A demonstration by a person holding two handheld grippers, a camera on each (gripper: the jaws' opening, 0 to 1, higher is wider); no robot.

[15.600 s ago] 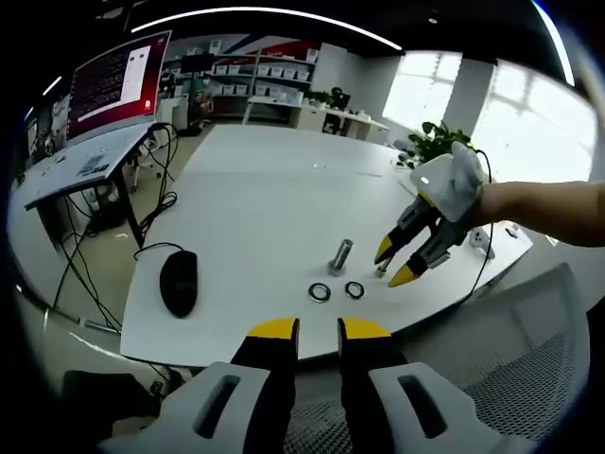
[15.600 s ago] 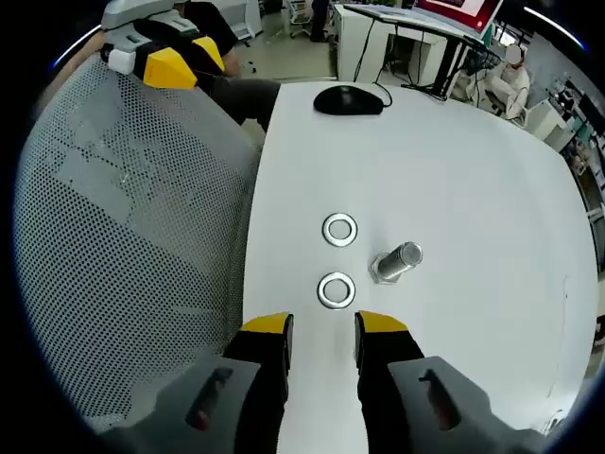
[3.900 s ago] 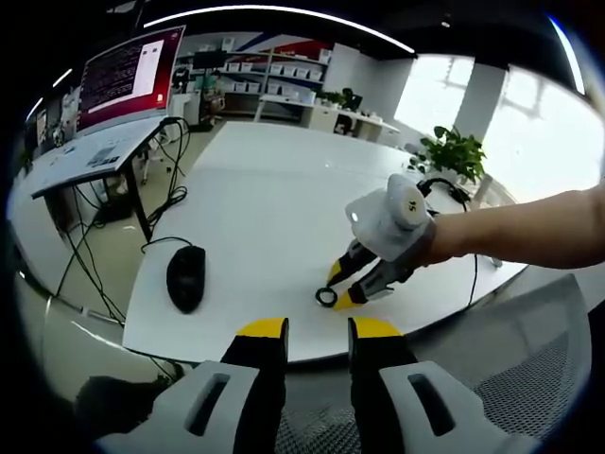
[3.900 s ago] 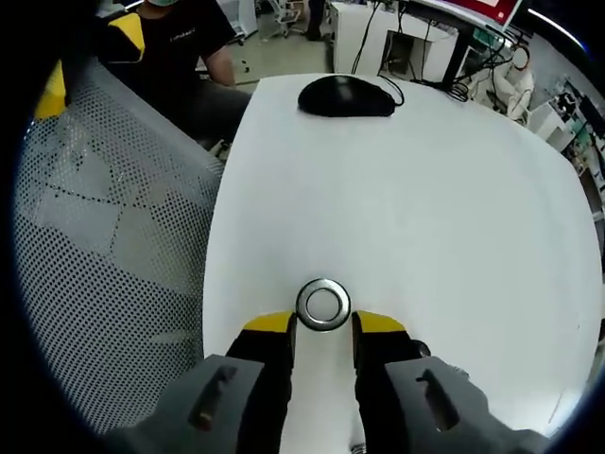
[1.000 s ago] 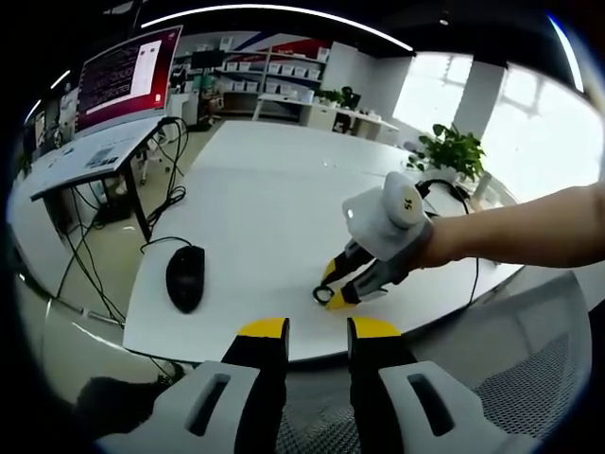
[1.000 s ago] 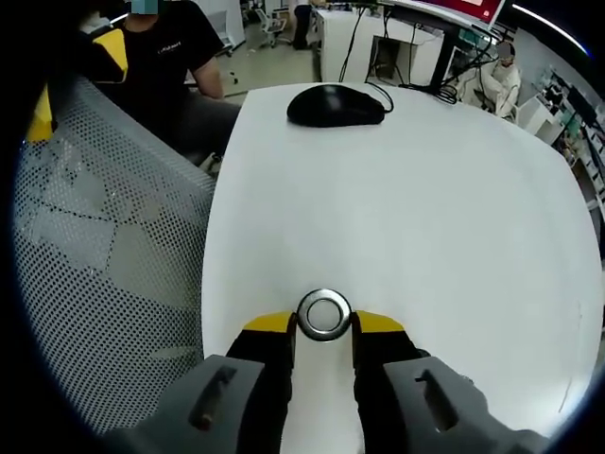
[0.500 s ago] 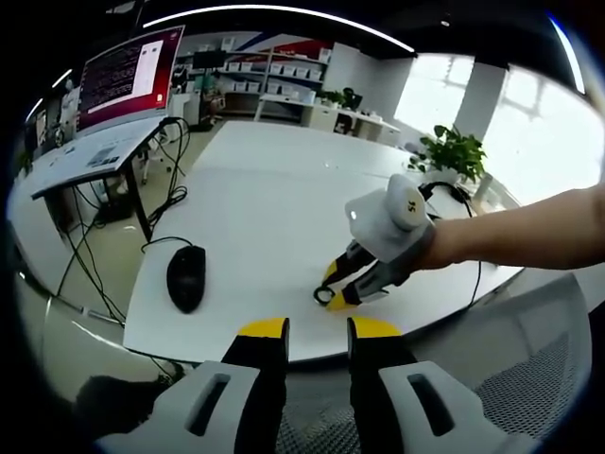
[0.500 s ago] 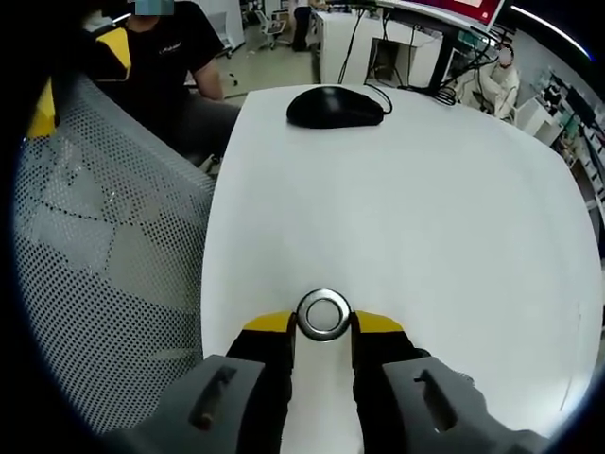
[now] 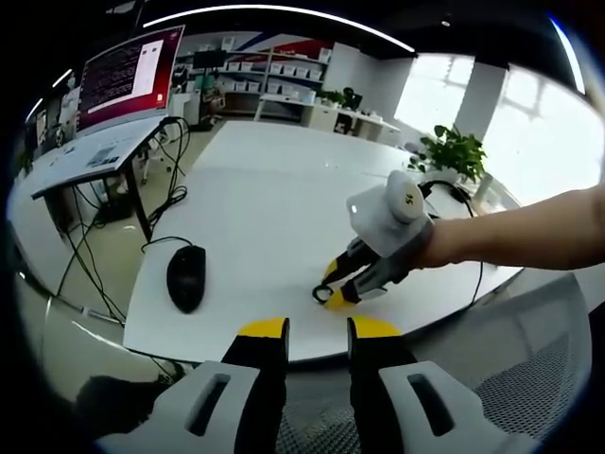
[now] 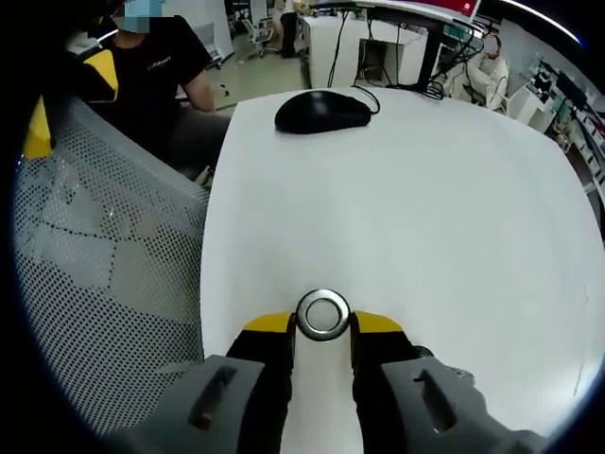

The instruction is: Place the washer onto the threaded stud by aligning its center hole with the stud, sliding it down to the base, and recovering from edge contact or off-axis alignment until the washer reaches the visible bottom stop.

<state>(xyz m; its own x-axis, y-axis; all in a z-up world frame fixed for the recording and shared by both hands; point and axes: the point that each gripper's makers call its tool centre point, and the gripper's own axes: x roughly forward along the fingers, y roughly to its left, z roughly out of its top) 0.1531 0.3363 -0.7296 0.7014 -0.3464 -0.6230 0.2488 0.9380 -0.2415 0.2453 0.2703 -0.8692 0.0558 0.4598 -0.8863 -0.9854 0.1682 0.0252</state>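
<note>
A steel washer (image 10: 323, 315) stands pinched by its edges between the yellow tips of my right gripper (image 10: 323, 327), which is shut on it just above the white table (image 10: 425, 208). From the left gripper view, the right gripper (image 9: 334, 288) reaches in from the right on a person's forearm, tips down near the table's front edge, the washer (image 9: 323, 294) a small dark ring at its tips. My left gripper (image 9: 317, 330) hovers off the table's near edge, open, with nothing between its jaws. The right gripper's body hides the table just behind it.
A black mouse (image 9: 186, 277) with its cable lies at the table's left front (image 10: 311, 112). A mesh chair back (image 10: 104, 274) borders the table edge. A person in a black shirt (image 10: 161, 61) sits beyond it. A desk with a monitor (image 9: 118, 80) stands far left.
The right gripper view has shifted slightly, the mouse sitting farther from the jaws now; the washer stays pinched between them. The left gripper view is nearly unchanged.
</note>
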